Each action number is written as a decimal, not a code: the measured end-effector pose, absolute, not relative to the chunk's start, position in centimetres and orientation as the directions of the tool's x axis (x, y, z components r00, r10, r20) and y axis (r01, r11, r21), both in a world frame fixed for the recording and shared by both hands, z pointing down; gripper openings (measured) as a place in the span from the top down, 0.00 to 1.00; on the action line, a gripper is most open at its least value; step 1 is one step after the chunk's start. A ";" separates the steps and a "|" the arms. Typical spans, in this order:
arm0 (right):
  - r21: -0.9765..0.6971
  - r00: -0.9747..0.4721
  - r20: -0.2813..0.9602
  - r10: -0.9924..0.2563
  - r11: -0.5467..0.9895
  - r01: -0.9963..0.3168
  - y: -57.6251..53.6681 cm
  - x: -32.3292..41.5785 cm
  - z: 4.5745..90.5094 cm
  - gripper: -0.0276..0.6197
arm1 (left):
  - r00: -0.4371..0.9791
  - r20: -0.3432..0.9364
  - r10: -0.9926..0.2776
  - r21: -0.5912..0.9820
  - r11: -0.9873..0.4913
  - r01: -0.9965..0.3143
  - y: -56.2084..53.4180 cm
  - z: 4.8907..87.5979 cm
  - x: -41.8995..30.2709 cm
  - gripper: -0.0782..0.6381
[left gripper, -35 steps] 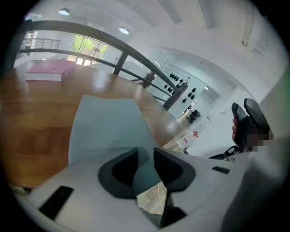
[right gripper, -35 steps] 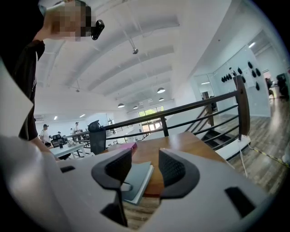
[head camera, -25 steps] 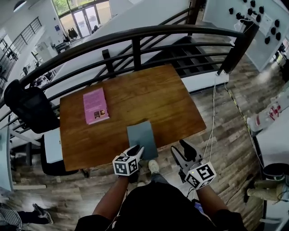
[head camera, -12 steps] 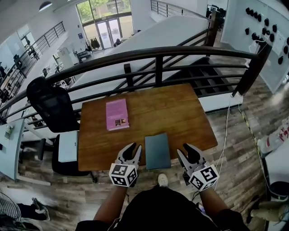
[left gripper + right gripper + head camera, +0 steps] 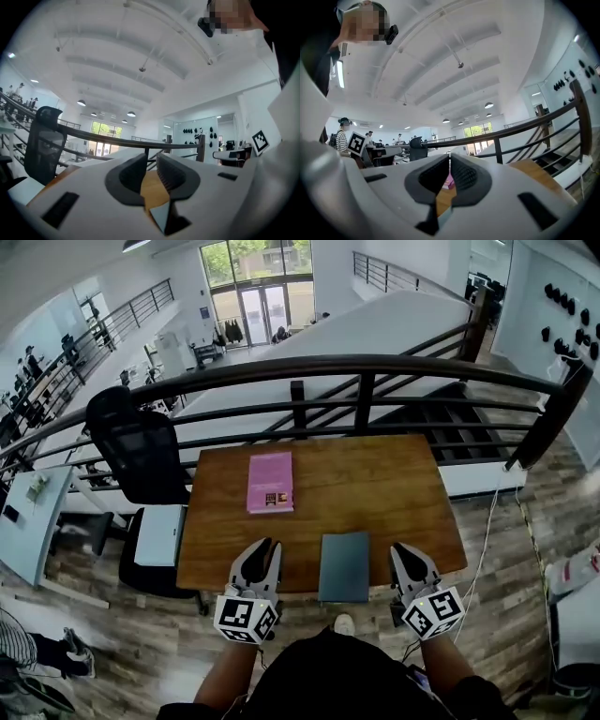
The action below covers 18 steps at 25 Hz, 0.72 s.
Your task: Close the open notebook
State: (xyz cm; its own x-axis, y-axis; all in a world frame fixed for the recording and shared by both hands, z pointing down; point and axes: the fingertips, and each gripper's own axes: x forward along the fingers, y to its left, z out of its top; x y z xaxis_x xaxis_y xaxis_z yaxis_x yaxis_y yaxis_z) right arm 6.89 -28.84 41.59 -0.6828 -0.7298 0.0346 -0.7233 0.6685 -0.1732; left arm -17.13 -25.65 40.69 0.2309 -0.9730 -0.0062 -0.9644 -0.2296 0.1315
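Item: one slim grey-green rectangular notebook (image 5: 344, 566), lying flat on the brown wooden table (image 5: 394, 484) at its near edge, between the two handheld tongs, with its near end reaching the edge or just passing it; only one plain cover is showing, so it is looking already closed and the task is appearing done. Handling, as judged: it is looking thin and light, with a smooth cover that is probably fairly stiff and likely to slide on the wood; the best hold would be the free long edge of the cover, or the end at the table's lip where a jaw could get under. Left gripper (image 5: 264, 547): hovering just beside the notebook's left side, its jaws standing a little apart and having just been closing, with nothing between them. Right gripper (image 5: 405, 551): hovering near the notebook's right side, its jaws brought together on nothing. Also present: a pink rectangular paperback book (image 5: 270, 482) lying further back on the left, well apart from the notebook; a black mesh office chair (image 5: 136, 451) and a low white side unit (image 5: 159, 535) standing off the table's left end; a dark curved metal railing (image 5: 366, 367) running behind the table. Obstructions: nothing is lying on the notebook or crowding it
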 end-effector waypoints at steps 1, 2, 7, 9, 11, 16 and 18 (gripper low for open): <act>-0.177 -0.685 0.031 -0.728 0.670 -0.721 -29.0 6.9 41.5 0.96 | 0.215 -0.014 -0.977 0.132 -0.215 -0.968 -25.3 40.5 -17.7 0.78; -0.182 -0.686 0.027 -0.727 0.671 -0.718 -29.1 6.9 41.5 0.96 | 0.199 -0.020 -0.980 0.132 -0.200 -0.971 -25.0 40.3 -18.1 0.78; -0.226 -0.695 0.019 -0.719 0.674 -0.703 -29.6 7.4 41.6 0.97 | 0.147 -0.048 -0.988 0.133 -0.152 -0.979 -23.6 39.7 -19.2 0.79; -0.241 -0.693 0.016 -0.720 0.670 -0.702 -29.7 7.6 41.9 0.97 | 0.138 -0.052 -0.989 0.136 -0.143 -0.980 -23.2 39.8 -19.5 0.79; -0.246 -0.693 0.014 -0.721 0.669 -0.701 -29.7 7.7 42.0 0.97 | 0.132 -0.054 -0.990 0.144 -0.138 -0.980 -23.0 39.9 -19.6 0.79; -0.236 -0.690 0.018 -0.724 0.667 -0.706 -29.7 8.5 41.9 0.97 | 0.121 -0.055 -0.991 0.152 -0.128 -0.980 -23.1 40.1 -19.1 0.79; -0.235 -0.689 0.020 -0.725 0.666 -0.708 -29.7 8.7 41.9 0.97 | 0.125 -0.052 -0.991 0.155 -0.131 -0.979 -23.2 40.3 -18.7 0.79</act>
State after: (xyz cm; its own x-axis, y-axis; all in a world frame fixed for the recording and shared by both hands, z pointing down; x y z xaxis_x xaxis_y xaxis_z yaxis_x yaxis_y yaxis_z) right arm 8.74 -29.68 41.89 -0.6889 -0.7246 0.0198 -0.7077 0.6664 -0.2346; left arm -18.67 -23.20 40.26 0.1247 -0.9909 -0.0515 -0.9791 -0.1313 0.1552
